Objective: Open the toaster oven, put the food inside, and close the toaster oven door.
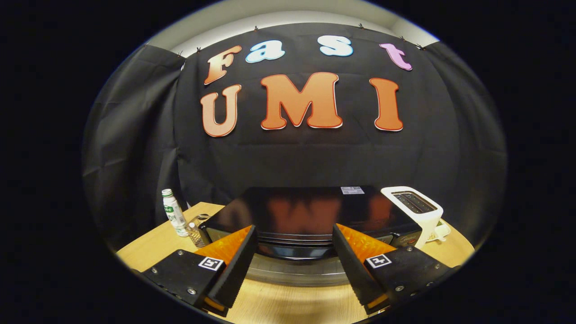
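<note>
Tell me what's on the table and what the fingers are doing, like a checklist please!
Surface: wooden table, bare wood showing beside and in front of the oven.
Job's things: black toaster oven sits just ahead of the fingers; whether its door is open cannot be told from here. Food: nothing seen.
Clutter: white pop-up toaster at one end of the oven; white bottle with a green label at the other end, with a small wire holder next to it.
Grippers: gripper has its fingers spread apart, open, holding nothing, with the oven's front edge between them.
Cables: nothing seen.
Surroundings: black cloth wall behind the table.
</note>
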